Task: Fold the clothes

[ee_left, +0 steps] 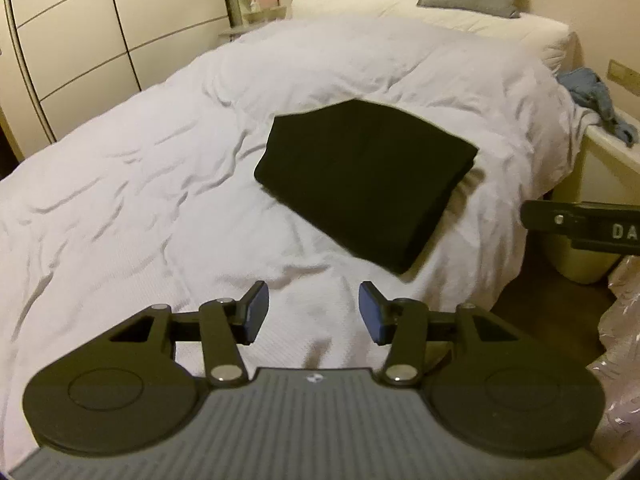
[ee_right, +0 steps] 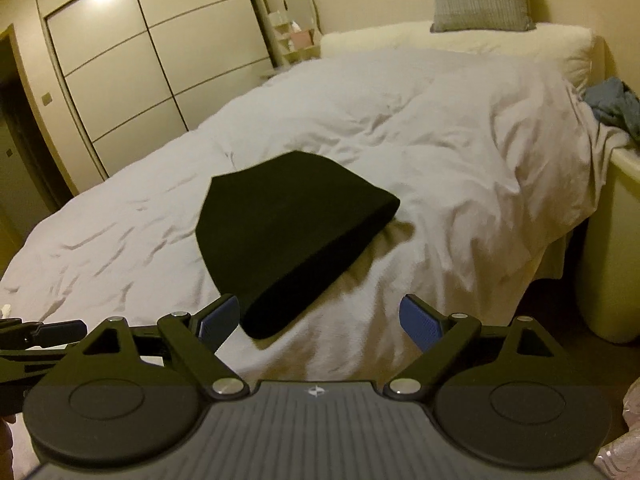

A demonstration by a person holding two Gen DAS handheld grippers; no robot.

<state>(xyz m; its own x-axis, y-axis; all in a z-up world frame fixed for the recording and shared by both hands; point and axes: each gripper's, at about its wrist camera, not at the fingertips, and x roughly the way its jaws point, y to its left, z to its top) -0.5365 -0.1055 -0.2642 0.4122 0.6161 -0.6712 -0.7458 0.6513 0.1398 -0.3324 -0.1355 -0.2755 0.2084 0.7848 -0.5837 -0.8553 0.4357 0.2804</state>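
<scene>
Here, your black garment [ee_left: 366,184] lies on the bed [ee_left: 160,184] as a compact folded block, edges squared and layers stacked, one thick folded edge facing right. That is the shape the task asks for; whether it was made in this session, the views cannot settle. It sits on the flat middle of the white duvet, likely because that patch gives even support and room on every side.

Your left tool [ee_left: 314,312] hangs over the near part of the bed with its blue pads apart and nothing between them. The garment's near corner lies just ahead of it and slightly right, not touching.

Your right tool [ee_right: 320,320] is likewise spread wide and empty. The garment's near corner reaches in between its pads in that view, closer to the left pad; contact cannot be told.

A blue cloth heap [ee_left: 596,100] lies at the far right bed edge, well apart from both tools.
</scene>
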